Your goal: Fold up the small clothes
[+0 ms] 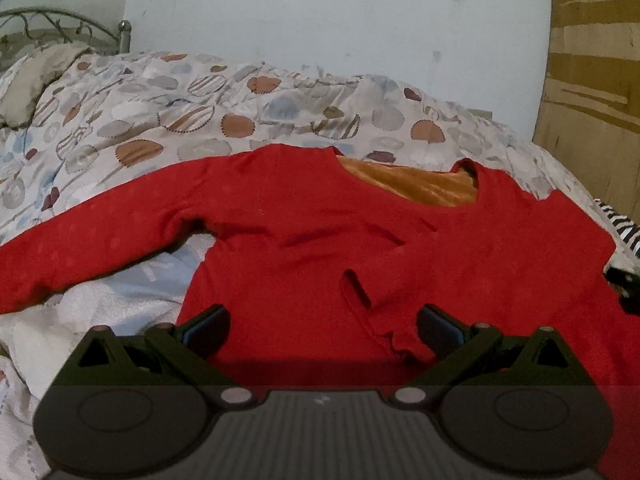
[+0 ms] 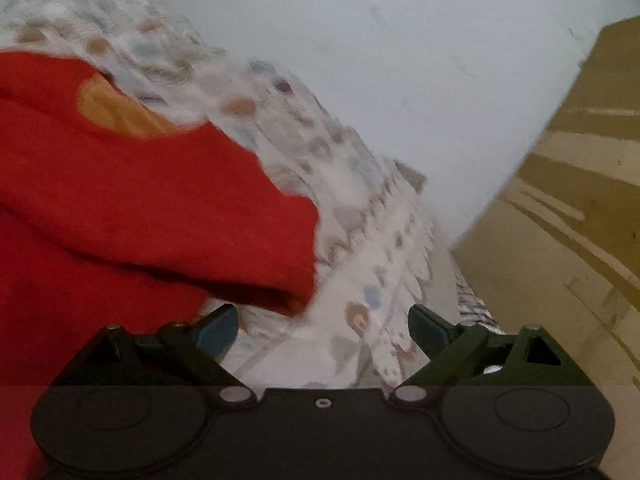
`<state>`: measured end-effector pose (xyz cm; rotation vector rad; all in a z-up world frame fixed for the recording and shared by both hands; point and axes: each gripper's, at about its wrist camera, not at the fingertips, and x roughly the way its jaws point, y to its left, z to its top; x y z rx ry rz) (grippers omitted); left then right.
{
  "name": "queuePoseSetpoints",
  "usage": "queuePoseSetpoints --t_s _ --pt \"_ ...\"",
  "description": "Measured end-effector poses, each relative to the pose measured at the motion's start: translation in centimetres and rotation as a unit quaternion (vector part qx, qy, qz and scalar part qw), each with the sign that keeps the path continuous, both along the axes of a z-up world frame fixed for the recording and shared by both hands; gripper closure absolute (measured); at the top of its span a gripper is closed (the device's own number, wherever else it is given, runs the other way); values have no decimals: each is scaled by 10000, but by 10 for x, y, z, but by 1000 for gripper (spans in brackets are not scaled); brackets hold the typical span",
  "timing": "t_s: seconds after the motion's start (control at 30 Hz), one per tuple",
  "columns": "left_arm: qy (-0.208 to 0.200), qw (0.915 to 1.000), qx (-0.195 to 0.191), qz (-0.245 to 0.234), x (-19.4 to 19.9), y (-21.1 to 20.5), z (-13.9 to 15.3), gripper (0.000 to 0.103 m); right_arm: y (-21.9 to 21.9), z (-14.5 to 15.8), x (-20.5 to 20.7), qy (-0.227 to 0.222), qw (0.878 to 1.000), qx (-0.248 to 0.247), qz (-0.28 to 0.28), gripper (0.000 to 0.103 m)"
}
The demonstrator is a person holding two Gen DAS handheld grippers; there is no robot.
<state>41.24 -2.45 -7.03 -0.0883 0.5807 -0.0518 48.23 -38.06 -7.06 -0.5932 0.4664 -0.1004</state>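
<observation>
Left wrist view: left gripper (image 1: 322, 326) spread apart over a red shirt (image 1: 320, 232); right gripper (image 2: 322, 328) spread apart, shirt sleeve just ahead-left.

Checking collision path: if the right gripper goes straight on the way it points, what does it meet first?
Likely the patterned bedcover between its open jaws. The right gripper holds nothing; the red top's folded sleeve lies just left of that line. Depth unclear.

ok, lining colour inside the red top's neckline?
Orange-gold lining, against the red top. Clearest in the left wrist view; the right wrist view is blurred.
</observation>
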Motion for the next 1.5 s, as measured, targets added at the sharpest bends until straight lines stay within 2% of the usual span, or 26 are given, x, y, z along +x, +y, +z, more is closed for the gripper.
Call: queuePoseSetpoints --t_s 0.1,0.23,0.33,0.4,0.47,0.63,0.73,0.87,1.0,1.13,1.23,1.3,1.4,1.5 --pt "4 10000 14 0 1 0 1 0 -2 -3 18 25 9999 94 39 11" --pt "7 10000 5 -7 2 0 0 0 6 -3 30 -315 9993 -159 124 11" --pt "4 10000 -18 -15 2 1 0 0 -3 -1 40 -523 9977 -46 -434 10" --pt "1 10000 -24 -25 2 1 0 0 -16 2 39 -629 9943 315 -801 8" --pt "0 10000 -19 -22 2 1 0 0 -23 -1 40 -513 9930 525 -923 6" --pt "-6 10000 -36 -25 1 2 0 0 -19 -8 45 -354 9948 367 -880 6" --pt "-2 9997 -230 -63 -2 9 6 0 -19 -2 40 -296 9957 434 -759 6" --pt "-66 9983 -557 126 -21 37 23 0 -13 13 14 -212 9969 523 -545 3" --pt "-194 9960 -746 453 -55 88 37 0 -3 33 -26 -218 9977 599 -225 1" --pt "-107 9918 -638 1103 -84 150 35 0 11 54 -67 -216 9949 966 181 1" --pt "65 9850 -619 1609 -99 195 26 0 28 64 -94 -221 9901 1301 481 1" --pt "25 9781 -884 1885 -108 227 17 0 41 67 -110 -188 9855 1535 698 1" --pt "-36 9648 -1494 2165 -114 268 4 0 64 65 -128 -23 9801 1714 997 1" --pt "-140 9435 -2294 2387 -115 303 -11 0 87 59 -145 96 9756 1874 1142 1"
